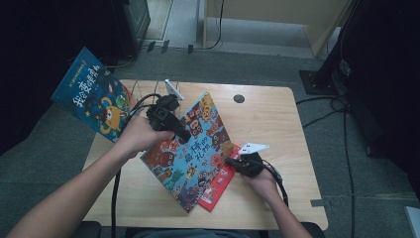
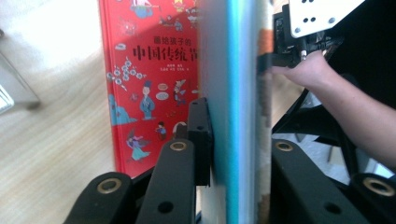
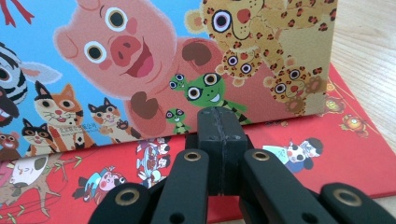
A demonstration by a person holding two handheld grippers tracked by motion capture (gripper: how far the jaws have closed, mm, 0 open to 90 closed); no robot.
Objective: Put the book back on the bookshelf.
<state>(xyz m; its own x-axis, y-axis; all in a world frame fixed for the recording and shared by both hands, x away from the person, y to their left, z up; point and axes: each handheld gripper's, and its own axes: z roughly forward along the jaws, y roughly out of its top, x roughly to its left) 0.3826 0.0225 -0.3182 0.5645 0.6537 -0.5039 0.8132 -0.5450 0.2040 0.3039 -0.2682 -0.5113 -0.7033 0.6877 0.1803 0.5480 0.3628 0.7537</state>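
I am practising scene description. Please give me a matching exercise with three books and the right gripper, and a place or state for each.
1 animal book
2 red book
3 dark blue book
4 right gripper

a jaws shut, holding nothing
b flat on the table, partly covered
c clamped by the left gripper
d beyond the table's left edge

Pairs: 1-c, 2-b, 3-d, 4-a

Your high view is dim: the room goes near black at 9 and 3 o'clock, and only the desk (image 1: 277,129) catches soft overhead light. Your gripper views are brighter, with glare at 10 o'clock and close edges blurred.
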